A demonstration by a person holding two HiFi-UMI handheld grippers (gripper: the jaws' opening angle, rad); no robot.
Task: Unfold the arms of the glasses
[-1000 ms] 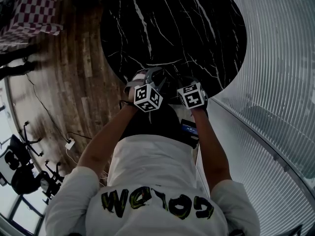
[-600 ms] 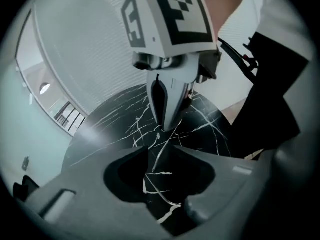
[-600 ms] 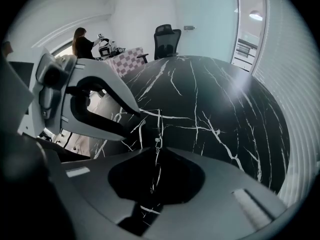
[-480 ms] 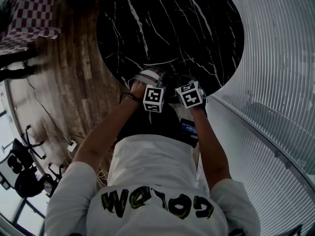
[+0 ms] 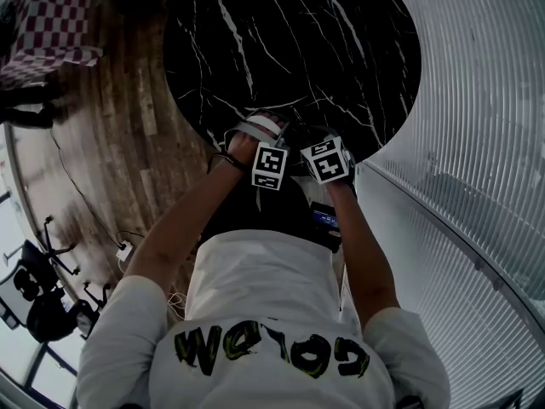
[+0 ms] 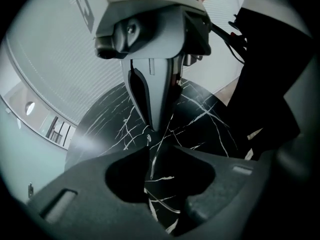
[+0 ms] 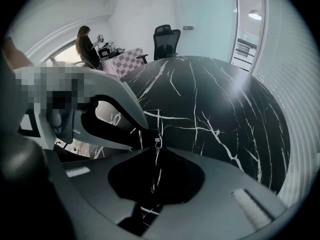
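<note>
Standing at the near rim of a round black table (image 5: 341, 41) veined with white, you have both grippers close together just over that rim, the marble running away ahead of them. A wood floor (image 5: 128, 100) lies to your left, and a ribbed pale wall (image 5: 477, 100) curves close along your right. Past the far rim stand a checkered cloth (image 7: 127, 60), a chair (image 7: 166, 36) and a person (image 7: 87, 46). Your room to move is forward over the top and out to the left; the wall side is the tight one. Your right gripper (image 7: 156, 148) is clenched on the glasses (image 7: 156, 140), a thin wire frame pinched at its fingertips above the near part of the table. Your left gripper (image 6: 161, 146) faces it with its jaws parted. The wire runs down through the gap, and whether the pads touch it cannot be told.
</note>
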